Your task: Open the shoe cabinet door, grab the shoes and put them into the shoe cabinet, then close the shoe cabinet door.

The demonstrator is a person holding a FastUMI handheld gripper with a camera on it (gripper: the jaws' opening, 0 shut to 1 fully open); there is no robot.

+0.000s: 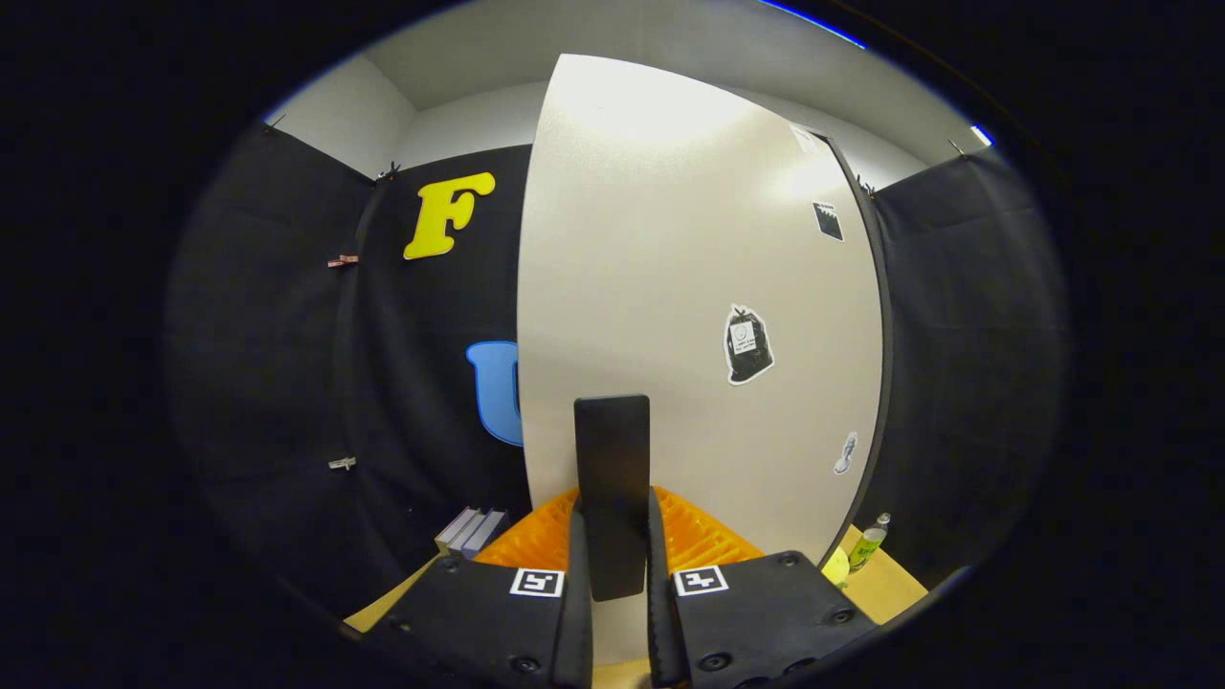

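Note:
A tall white cabinet door [689, 287] with a few small stickers stands right in front of me. Its upright black bar handle [612, 450] sits near the door's left edge. My gripper [614, 517] is shut on the lower part of this handle, one finger pressing on each side. Past the door's left edge I see the booth's black cloth wall. The door's right edge meets a dark seam [882, 344]. Whether the door stands ajar I cannot tell.
A green bottle [869, 544] stands on the wooden surface [890, 588] low to the right of the door. A few flat grey and purple books [469, 531] lie low to the left, by the cloth wall.

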